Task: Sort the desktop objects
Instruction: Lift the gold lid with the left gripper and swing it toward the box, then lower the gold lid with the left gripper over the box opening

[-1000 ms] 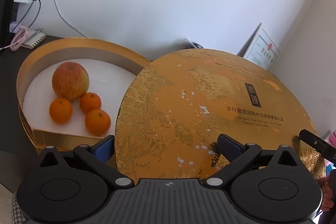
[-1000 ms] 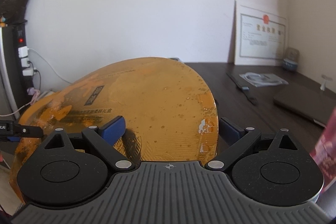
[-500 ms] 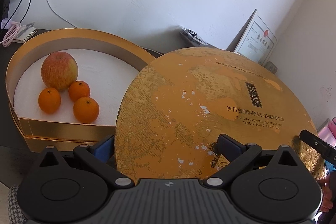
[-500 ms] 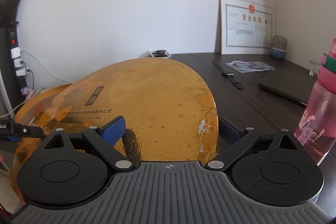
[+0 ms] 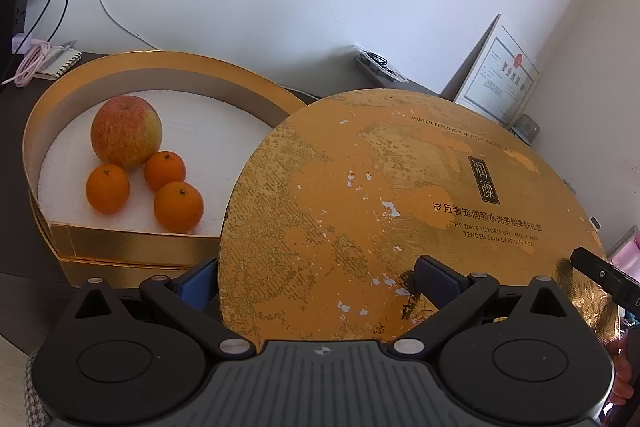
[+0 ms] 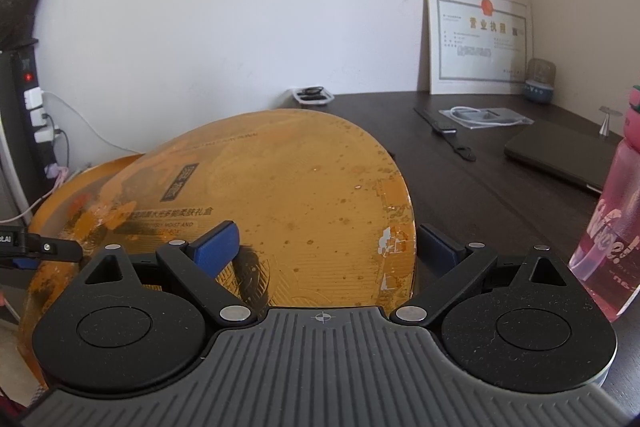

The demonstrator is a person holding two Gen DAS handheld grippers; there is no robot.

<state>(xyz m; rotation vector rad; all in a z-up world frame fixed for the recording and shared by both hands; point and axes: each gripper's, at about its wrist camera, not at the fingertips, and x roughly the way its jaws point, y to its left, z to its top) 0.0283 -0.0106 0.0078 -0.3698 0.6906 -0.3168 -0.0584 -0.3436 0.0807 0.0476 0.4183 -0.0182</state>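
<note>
Left gripper clamped on the near edge of a round gold cardboard lid, one blue pad under the rim, the other pressed on the printed top. Right gripper likewise closed on the same lid from the opposite side, pads on either face. Lid held tilted above the dark wooden desk, overlapping the right part of an open round gold gift box. Inside on white lining: a red-yellow apple touching three small oranges. Nearby on the right, a pink translucent water bottle.
</note>
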